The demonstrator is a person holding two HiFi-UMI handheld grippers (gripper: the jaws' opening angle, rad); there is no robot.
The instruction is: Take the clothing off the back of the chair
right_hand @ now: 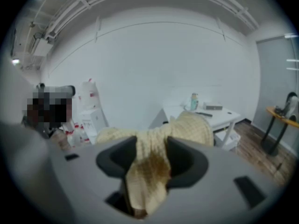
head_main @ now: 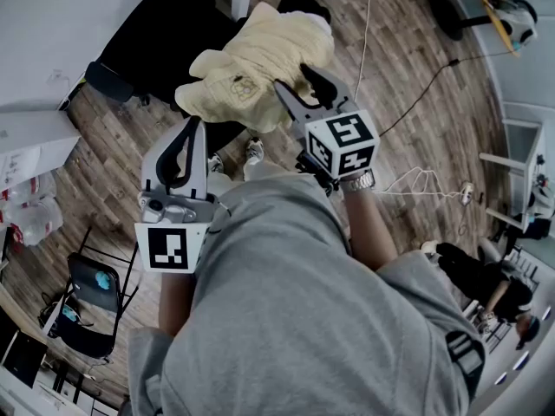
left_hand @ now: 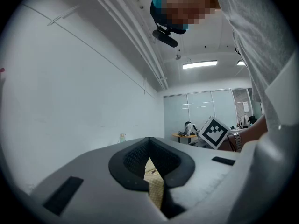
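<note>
- You are holding the right gripper (right_hand: 150, 148) with its jaws wide apart; the cream clothing (right_hand: 154, 171) is draping between them.
- Your left gripper (left_hand: 149, 141) jaws are meeting at the tips.
- Only the head view is showing the clothing lying bunched on the black chair (head_main: 160, 33).

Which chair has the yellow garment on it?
The large black chair at the head view's top, under the yellow garment; the small folding chair at lower left holds only something blue.
</note>
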